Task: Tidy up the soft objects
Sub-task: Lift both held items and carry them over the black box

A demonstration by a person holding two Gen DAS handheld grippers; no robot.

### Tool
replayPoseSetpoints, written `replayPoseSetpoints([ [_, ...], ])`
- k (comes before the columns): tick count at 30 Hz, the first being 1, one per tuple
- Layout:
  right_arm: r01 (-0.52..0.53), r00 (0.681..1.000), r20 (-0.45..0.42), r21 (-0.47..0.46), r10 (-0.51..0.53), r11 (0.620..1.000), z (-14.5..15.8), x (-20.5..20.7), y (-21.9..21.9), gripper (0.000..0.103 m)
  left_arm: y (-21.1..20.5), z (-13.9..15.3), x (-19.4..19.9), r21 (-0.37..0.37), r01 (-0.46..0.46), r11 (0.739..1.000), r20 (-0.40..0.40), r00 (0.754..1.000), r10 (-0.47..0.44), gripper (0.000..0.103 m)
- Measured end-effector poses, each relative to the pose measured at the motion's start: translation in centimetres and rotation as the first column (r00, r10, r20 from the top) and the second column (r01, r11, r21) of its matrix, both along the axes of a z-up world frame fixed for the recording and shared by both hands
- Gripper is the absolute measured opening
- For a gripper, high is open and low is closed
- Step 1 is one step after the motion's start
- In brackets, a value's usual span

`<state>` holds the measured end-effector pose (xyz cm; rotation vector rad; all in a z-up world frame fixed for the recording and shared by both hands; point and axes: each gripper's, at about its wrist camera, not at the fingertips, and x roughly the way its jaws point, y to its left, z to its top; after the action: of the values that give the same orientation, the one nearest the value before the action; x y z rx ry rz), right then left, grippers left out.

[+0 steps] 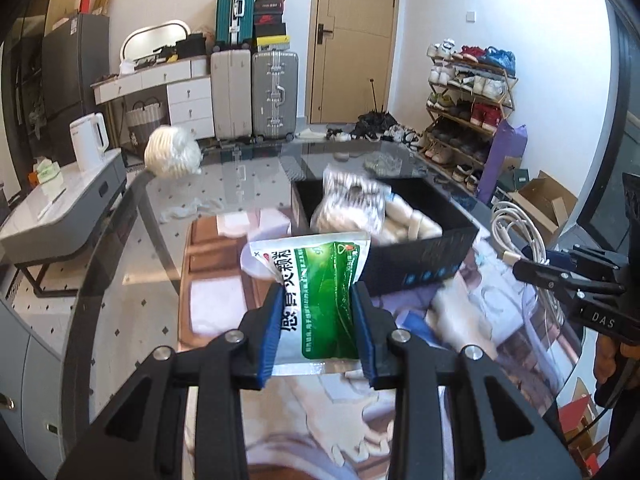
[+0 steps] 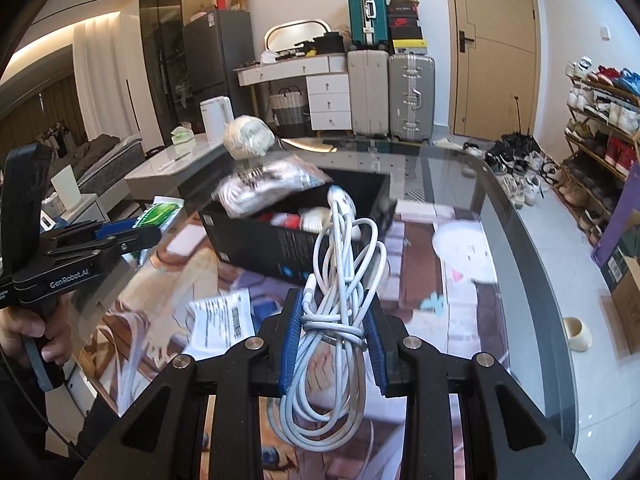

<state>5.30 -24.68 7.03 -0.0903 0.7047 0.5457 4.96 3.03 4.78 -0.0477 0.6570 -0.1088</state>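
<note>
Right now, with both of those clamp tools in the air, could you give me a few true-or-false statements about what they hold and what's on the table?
1. The left gripper is clamped on a green and white packet. True.
2. The right gripper is empty. False: it is shut on a bundle of white cable.
3. The black box on the table already holds things. True: a clear-wrapped bundle sticks out of it.
4. The box is red. False: it is black.
5. A white yarn-like ball sits inside the box. False: it lies apart, near the table's far left edge.
</note>
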Motion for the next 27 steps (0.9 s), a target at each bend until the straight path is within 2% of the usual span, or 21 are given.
replayPoseSetpoints([
  [9, -0.028, 0.999, 0.033, -0.002, 0.028, 1.000, 1.6, 2.8, 1.6, 0.030, -0.5, 2.1, 3.1, -0.012, 0.007, 1.000, 0.046, 0.999, -0.007, 0.032],
  [21, -0.077, 0.995, 0.057, -0.008, 0.078, 0.997, 2.8, 6.1, 3.8, 0.030, -1.0, 2.9, 7.0, 0.005, 0.033, 0.999, 0.055, 0.998, -0.033, 0.032],
  [27, -0.104, 0.993, 0.055, -0.018, 0.105, 0.994, 2.8, 7.9, 4.8, 0.030, -1.5, 2.4, 9.1, 0.020, 0.048, 0.999, 0.051, 0.998, -0.049, 0.032],
])
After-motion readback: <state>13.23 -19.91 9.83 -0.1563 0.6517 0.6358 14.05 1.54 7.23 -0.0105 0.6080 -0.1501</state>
